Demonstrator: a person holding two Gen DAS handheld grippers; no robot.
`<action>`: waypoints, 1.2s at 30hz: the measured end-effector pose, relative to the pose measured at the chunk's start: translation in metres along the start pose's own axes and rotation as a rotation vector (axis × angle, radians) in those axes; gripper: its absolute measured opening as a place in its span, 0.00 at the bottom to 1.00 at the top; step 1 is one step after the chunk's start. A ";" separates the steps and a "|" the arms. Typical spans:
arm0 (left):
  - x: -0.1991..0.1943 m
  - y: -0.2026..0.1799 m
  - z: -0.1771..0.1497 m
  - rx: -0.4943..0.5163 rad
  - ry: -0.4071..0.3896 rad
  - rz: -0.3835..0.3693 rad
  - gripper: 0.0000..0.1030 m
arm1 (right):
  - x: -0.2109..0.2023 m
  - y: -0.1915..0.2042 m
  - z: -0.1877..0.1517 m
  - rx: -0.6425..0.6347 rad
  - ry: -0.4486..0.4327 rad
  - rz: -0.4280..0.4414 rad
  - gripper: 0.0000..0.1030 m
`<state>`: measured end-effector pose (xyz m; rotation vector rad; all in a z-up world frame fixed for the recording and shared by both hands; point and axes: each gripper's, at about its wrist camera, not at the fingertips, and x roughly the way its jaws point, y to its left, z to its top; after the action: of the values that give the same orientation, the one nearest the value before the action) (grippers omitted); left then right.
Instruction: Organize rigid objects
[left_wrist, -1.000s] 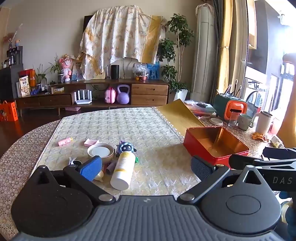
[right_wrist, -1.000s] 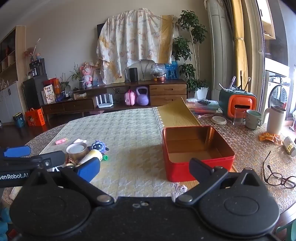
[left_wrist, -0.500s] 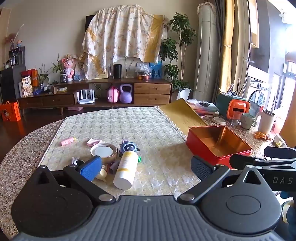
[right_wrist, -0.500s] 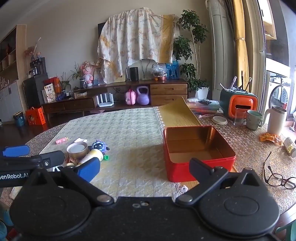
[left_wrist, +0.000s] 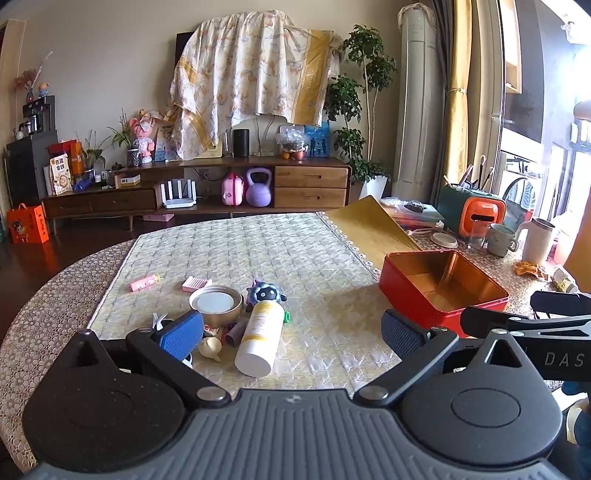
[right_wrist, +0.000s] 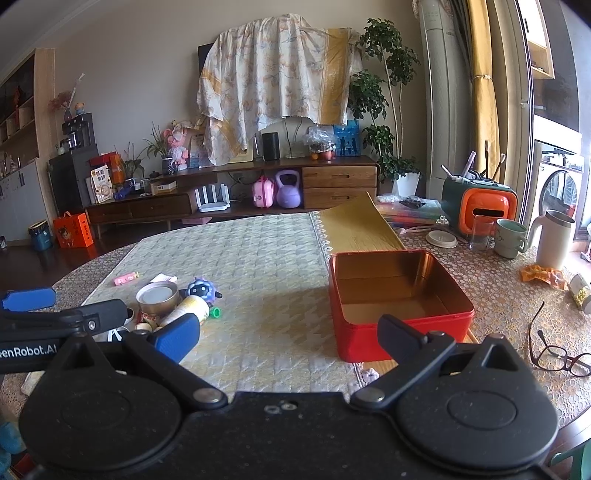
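- Since a second ago the left tool (left_wrist: 291, 334) has eased a little closer to the clutter: the white bottle (left_wrist: 259, 336) and its neighbours sit slightly larger and lower between the fingers than they did. Nothing on the worktop (left_wrist: 310, 258) has shifted.
- The left tool stands wide open, holding nothing; its blue pad (left_wrist: 181, 335) hangs over the near edge of the pile.
- The right tool (right_wrist: 289, 338) is likewise spread and empty, and has barely moved, parked just short of the red tin (right_wrist: 399, 302).
- The loose things lie clustered on the left of the quilted mat: the white bottle on its side, a round tin lid (left_wrist: 216, 303) behind it, a blue sheep-like toy (left_wrist: 266, 292) touching the bottle's far end, a pink comb (left_wrist: 196, 283) and a pink tube (left_wrist: 144, 282) farther back, apart from the rest.
- The red tin sits open and looks empty on the right, well apart from the pile, so by my reading the sorting has not begun and the approach suggests the bottle is the first pick.
- Hard to make out: small pieces beside the bottle, a pale bulb-shaped thing (left_wrist: 210, 347) and a dark little cylinder (left_wrist: 236, 332), are partly hidden by the left tool's finger; a green cap (right_wrist: 215, 313) peeps from behind the bottle. What lies under the blue pad I cannot tell.
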<state>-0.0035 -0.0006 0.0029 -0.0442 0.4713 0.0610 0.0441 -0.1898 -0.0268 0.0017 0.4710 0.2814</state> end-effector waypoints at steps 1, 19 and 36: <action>0.000 0.000 0.000 0.000 0.000 -0.001 1.00 | 0.000 0.000 0.000 0.000 0.000 0.000 0.99; 0.001 0.002 -0.003 -0.011 0.006 -0.004 1.00 | 0.003 0.000 -0.002 0.000 0.000 0.003 1.00; 0.013 0.014 -0.006 -0.038 0.050 0.003 1.00 | 0.018 0.007 -0.001 -0.018 0.043 0.008 0.99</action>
<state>0.0044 0.0137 -0.0086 -0.0825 0.5200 0.0724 0.0572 -0.1783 -0.0349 -0.0199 0.5110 0.2938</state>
